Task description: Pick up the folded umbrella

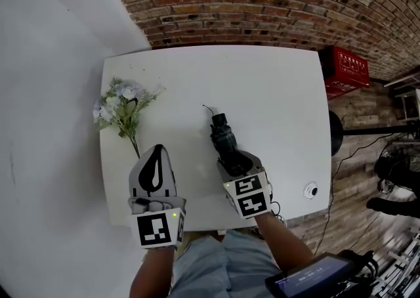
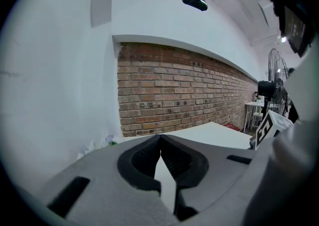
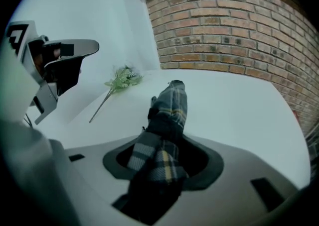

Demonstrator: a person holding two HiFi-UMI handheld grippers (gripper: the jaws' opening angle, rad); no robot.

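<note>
— Where do we stand with the pickup?

— Starting at the left, the spray of artificial flowers [image 1: 123,103] lies on the far-left part of the white table [image 1: 275,93], and we leave it alone. Our left gripper [image 1: 157,150] hovers over the near-left edge. Its jaws meet at the tips with nothing between them, and it has no part in this.

— And the umbrella?

— The folded umbrella [image 1: 222,134], a dark plaid one, lies around the middle of the table, its length running away from us. Our right gripper [image 1: 231,159] tilts down onto its near end, and the jaws are clamped on the plaid fabric there. So we judge the grasp made.

— Lifted yet?

— We don't think so. The far end looks to be resting on the tabletop, though we cannot be sure from these views. What is left, as we read it, is to raise it clear of the table with a firm grip, since the soft fabric could slip.

— Any containers we should note?

— Only one: a red crate [image 1: 346,70] on the floor past the table's far-right corner. We cannot tell what is inside it. We see no container on the table itself.
</note>
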